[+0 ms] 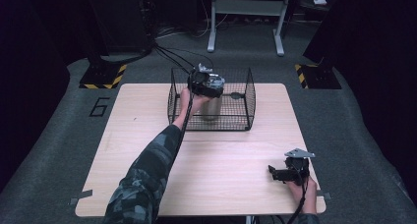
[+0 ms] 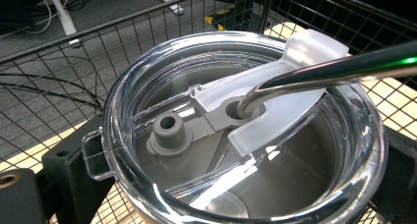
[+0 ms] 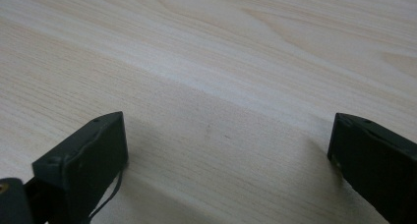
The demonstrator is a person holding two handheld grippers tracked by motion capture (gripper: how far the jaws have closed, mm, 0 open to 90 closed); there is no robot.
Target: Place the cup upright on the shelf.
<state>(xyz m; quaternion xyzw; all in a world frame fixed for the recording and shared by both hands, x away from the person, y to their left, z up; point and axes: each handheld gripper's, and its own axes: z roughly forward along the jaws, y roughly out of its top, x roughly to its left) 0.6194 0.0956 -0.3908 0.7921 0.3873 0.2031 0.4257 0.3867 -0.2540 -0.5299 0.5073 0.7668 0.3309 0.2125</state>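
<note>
A steel tumbler (image 1: pixel 212 109) stands upright inside the black wire basket (image 1: pixel 247 97) at the table's far middle. My left gripper (image 1: pixel 207 83) reaches into the basket from above and is shut on the tumbler's top. In the left gripper view its black jaws sit on either side of the clear lid (image 2: pixel 167 86), and a metal straw (image 2: pixel 339 68) runs through the lid's hole. My right gripper (image 1: pixel 276 174) rests low over the wooden table (image 1: pixel 221 155) near its front right corner, open, with bare wood between its fingers (image 3: pixel 86 157).
The basket's wire walls (image 2: pixel 59 52) rise close around the tumbler. Beyond the table are a grey floor, cables, a white stand's legs (image 1: pixel 246 17) and yellow-black striped bases (image 1: pixel 104 77).
</note>
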